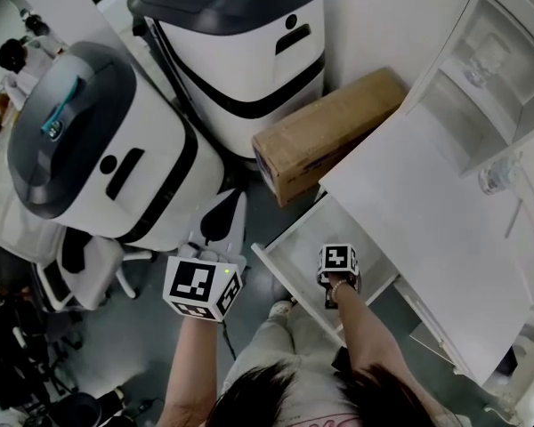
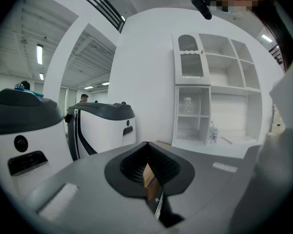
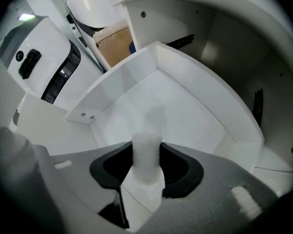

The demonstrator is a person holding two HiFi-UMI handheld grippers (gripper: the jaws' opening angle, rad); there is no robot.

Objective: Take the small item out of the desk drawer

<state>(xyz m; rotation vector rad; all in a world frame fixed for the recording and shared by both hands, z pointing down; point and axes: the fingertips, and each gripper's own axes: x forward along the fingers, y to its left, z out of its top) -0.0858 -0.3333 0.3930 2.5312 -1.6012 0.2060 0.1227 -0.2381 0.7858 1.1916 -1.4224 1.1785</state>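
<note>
– Holding what, right gripper (image 3: 146, 165)?
– Small white item (image 3: 146, 147). Fingers clamped on it, above the open drawer (image 3: 195, 116), off its floor.
– Left gripper (image 2: 150, 174)?
– Fingers together, nothing between. Held left of the drawer.

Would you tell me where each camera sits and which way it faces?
Head view: on the head, steeply down at the drawer; forearms show.
Left gripper view: on left gripper, facing level toward shelves; shut jaws show.
Right gripper view: on right gripper, facing down into drawer; jaws grip white item.
Both downward views share the drawer.
</note>
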